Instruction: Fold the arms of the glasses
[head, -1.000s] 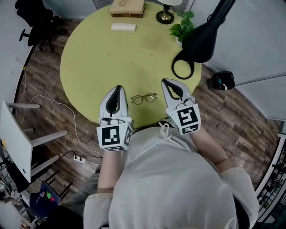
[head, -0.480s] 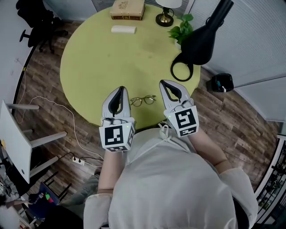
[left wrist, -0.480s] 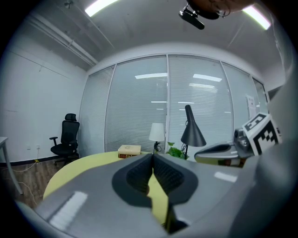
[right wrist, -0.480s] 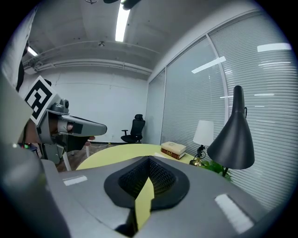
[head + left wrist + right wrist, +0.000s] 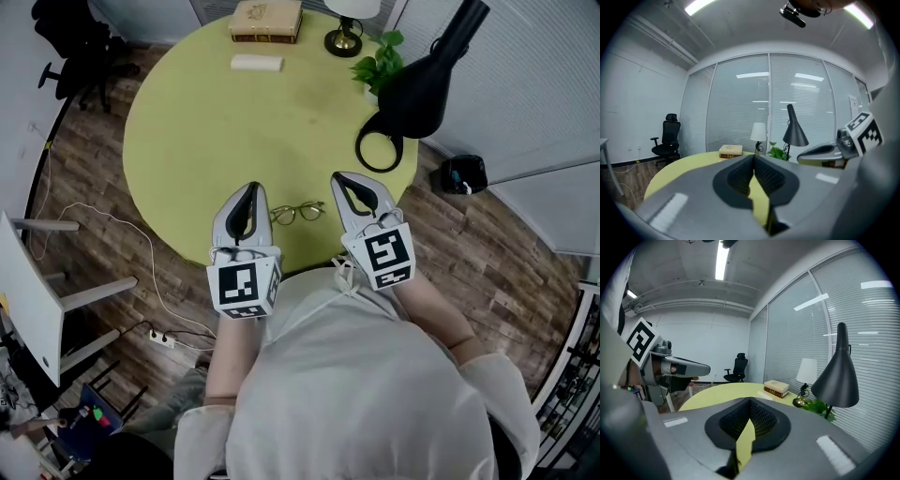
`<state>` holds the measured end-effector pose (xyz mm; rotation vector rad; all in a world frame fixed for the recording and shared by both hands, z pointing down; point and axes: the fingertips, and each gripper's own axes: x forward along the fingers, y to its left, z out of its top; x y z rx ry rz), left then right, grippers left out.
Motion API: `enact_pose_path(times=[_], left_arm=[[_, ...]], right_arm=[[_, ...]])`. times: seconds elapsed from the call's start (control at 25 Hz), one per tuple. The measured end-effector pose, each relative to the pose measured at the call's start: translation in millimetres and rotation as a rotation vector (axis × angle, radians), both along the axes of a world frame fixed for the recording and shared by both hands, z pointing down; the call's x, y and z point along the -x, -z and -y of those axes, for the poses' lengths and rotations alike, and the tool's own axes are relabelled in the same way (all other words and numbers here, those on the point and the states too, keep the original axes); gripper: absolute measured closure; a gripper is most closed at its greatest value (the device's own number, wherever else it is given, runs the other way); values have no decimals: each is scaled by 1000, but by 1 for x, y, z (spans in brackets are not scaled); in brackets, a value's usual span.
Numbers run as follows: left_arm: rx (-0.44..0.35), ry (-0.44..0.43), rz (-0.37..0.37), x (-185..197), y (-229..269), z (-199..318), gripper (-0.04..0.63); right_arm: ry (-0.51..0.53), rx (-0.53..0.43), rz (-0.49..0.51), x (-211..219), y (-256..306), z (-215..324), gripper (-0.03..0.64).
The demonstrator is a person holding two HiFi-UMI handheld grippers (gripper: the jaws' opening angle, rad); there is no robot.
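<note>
A pair of thin, dark-rimmed round glasses lies on the yellow-green round table, close to its near edge. How their arms stand is too small to tell. My left gripper is just left of the glasses and my right gripper just right of them, neither touching them. Both point away from me over the table. Each is shut with nothing between its tips, as the left gripper view and the right gripper view show. In both gripper views the jaws hide the glasses.
At the table's far side lie a book, a small white block, a lamp foot and a green plant. A black desk lamp with a ring base stands at the right. An office chair is on the wooden floor.
</note>
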<state>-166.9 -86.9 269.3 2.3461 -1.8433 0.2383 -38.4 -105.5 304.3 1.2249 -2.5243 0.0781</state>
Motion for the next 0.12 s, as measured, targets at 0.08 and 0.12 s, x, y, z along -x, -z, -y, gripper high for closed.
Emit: enact_pose_path(times=[0.08, 0.12], left_arm=[[8, 5, -3, 1, -3, 2, 589], [11, 7, -4, 2, -5, 3, 589]], right_arm=[[1, 13, -2, 0, -4, 2, 620], [1, 20, -3, 0, -5, 3, 620]])
